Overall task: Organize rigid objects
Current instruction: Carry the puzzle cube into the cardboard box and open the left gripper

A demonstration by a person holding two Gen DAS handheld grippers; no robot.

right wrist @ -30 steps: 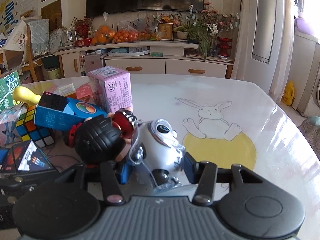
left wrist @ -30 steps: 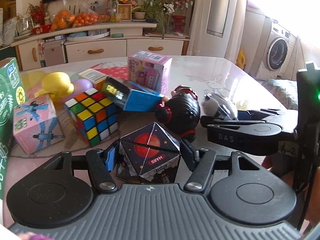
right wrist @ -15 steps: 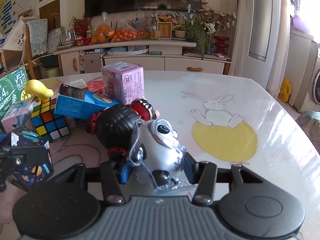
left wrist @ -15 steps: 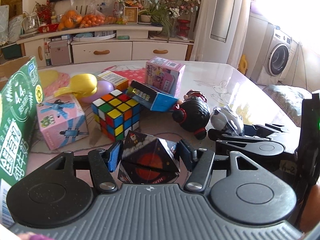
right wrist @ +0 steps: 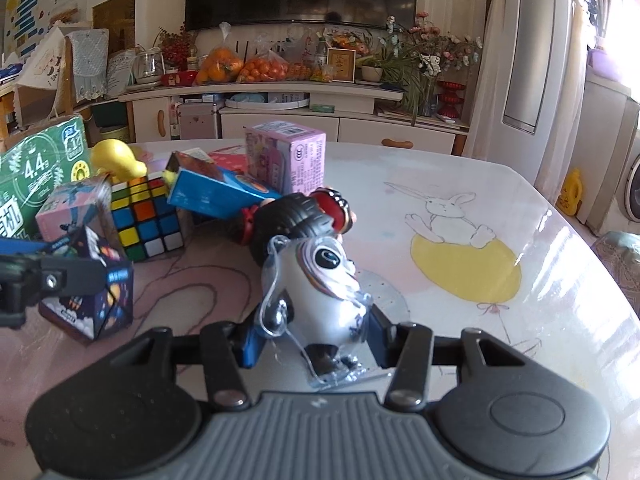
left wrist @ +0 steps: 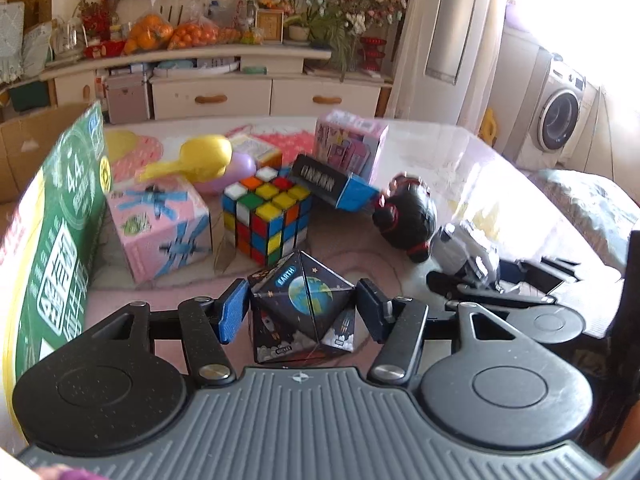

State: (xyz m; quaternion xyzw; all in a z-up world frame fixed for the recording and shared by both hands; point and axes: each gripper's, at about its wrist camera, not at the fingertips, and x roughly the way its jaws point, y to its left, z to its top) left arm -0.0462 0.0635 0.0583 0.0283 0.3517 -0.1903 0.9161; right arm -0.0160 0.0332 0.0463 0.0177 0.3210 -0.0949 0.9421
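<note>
- Left wrist view: the left gripper [left wrist: 301, 309] has its blue pads on either side of a dark space-themed puzzle cube [left wrist: 302, 306] printed with an Earth and the word EARTH; the jaws have just been closing and the pads press its left and right corners.
- The puzzle cube sits at the near edge of the pink-patterned table [left wrist: 360, 248], just in front of a Rubik's cube [left wrist: 266, 210].
- Left of the Rubik's cube stands a pink box with blue robots [left wrist: 160, 226], and beyond that a tall green carton [left wrist: 60, 216].
- Behind the Rubik's cube lie a yellow toy [left wrist: 200, 160], a blue-and-black box [left wrist: 336, 188] lying tilted and a pink doll box [left wrist: 352, 148].
- A black round figure [left wrist: 412, 218] lies to the right.
- Right wrist view: the right gripper [right wrist: 312, 338] is clamped, at a narrow opening, on a white panda toy in clear wrap [right wrist: 320, 292].
- The panda toy is touching the black round figure just behind it, near the table's middle.
- The left gripper's finger shows at the left edge against the puzzle cube.
- A rabbit drawing [right wrist: 448, 216] on a yellow circle marks the tabletop to the right.
</note>
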